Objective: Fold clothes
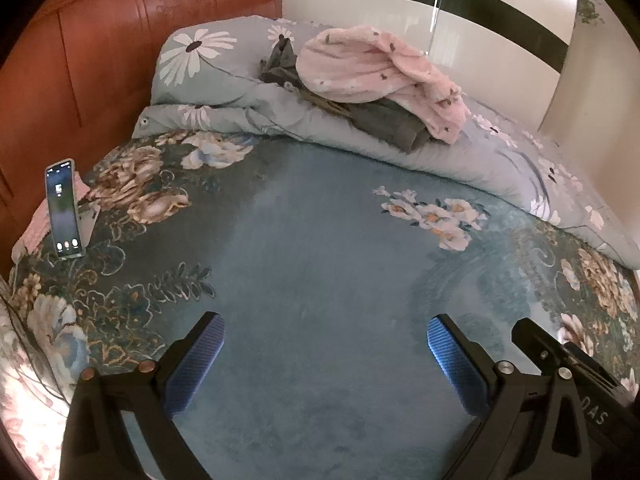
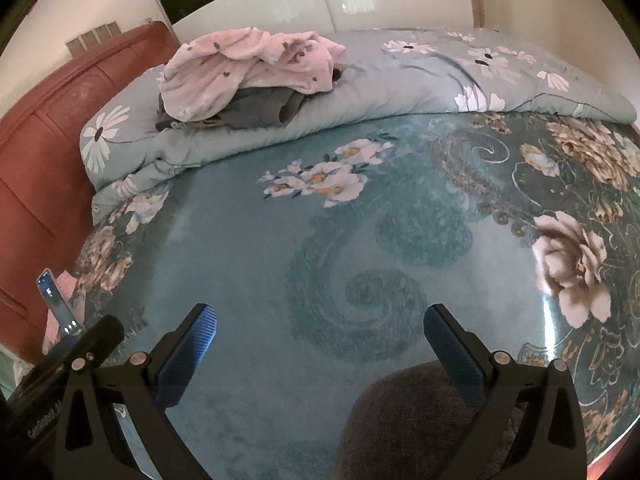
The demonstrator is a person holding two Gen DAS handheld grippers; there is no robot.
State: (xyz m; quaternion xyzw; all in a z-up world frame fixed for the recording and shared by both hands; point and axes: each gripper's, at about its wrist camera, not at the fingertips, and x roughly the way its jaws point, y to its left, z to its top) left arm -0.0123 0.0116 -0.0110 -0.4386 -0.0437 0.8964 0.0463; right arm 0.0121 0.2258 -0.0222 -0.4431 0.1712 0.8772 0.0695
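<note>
Both claws empty, jaws spread wide over bare teal bedspread [image 1: 320,240]; pink garment [image 1: 380,76] heaped on grey clothes [image 1: 384,124] atop rolled quilt [image 1: 240,116], straight ahead of left gripper [image 1: 325,344], ahead-left of right gripper [image 2: 320,334]; left judged marginally nearer.

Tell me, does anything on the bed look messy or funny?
Yes: a pink garment lies crumpled over grey clothes on the rolled quilt. A phone stands propped upright near the headboard, screen lit.
</note>
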